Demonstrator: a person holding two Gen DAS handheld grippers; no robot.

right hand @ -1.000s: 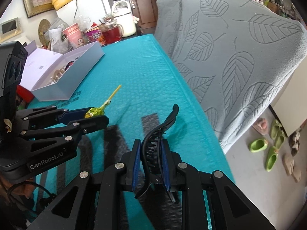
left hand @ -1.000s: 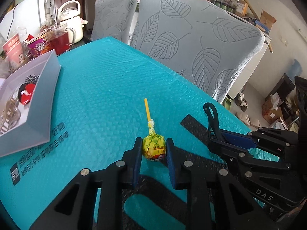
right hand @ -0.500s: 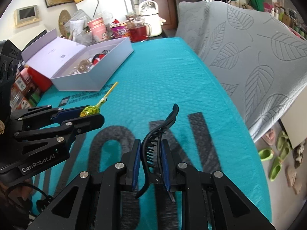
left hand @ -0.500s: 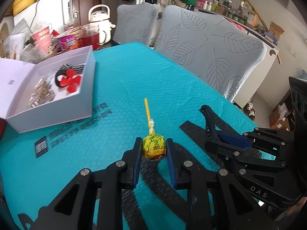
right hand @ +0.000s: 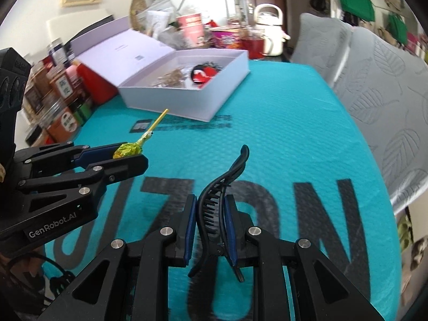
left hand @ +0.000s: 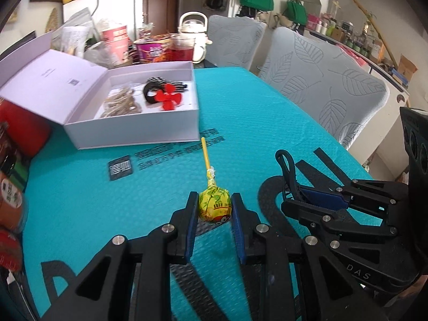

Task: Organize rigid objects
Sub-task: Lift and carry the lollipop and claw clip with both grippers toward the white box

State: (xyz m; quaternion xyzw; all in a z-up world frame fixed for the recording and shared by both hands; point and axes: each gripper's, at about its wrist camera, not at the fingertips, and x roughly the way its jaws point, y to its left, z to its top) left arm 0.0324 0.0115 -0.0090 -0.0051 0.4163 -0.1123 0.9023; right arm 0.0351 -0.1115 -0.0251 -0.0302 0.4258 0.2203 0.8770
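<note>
While both jaws grip a lollipop [left hand: 214,205] and hair clip [right hand: 214,208], a teal mat [left hand: 254,112] spreads below.

The lollipop [left hand: 214,205] has a yellow wrapper with green leaves and a yellow stick. The hair clip [right hand: 214,208] is black. The table cover [left hand: 248,112] is bright teal with big black letters. The box [left hand: 133,131] is pale lilac. The chair covers [left hand: 329,85] are grey with leaf shapes.

— What do we count near the white box [left hand: 139,131]?
— One lollipop [left hand: 214,206], one black hair clip [right hand: 214,208], both held short of it. Inside it we see one red-and-black piece [left hand: 163,96].
— And behind the box?
— Two grey chairs [left hand: 321,80], one kettle [left hand: 194,34].
</note>
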